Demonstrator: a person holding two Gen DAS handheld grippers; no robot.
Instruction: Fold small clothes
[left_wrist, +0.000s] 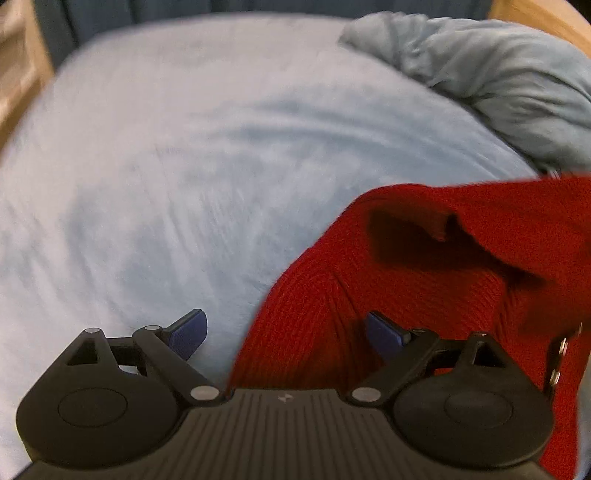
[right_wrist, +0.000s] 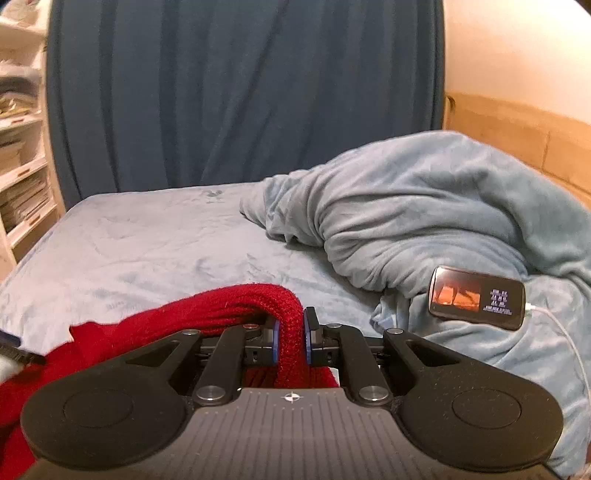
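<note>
A red knitted garment (left_wrist: 424, 273) hangs over the light blue bed sheet (left_wrist: 184, 166) in the left wrist view, lifted at its right side. My left gripper (left_wrist: 286, 332) is open, its blue pads (left_wrist: 190, 332) wide apart, with the garment's left edge lying between them and nothing clamped. In the right wrist view my right gripper (right_wrist: 290, 334) is shut on a thick fold of the red garment (right_wrist: 236, 306), which drapes down to the left. The view from the left wrist is blurred.
A bunched grey-blue blanket (right_wrist: 424, 206) lies at the right of the bed. A phone (right_wrist: 476, 297) with a lit screen and a white cable rests on it. A dark blue curtain (right_wrist: 240, 92) hangs behind. White shelves (right_wrist: 22, 147) stand at the left.
</note>
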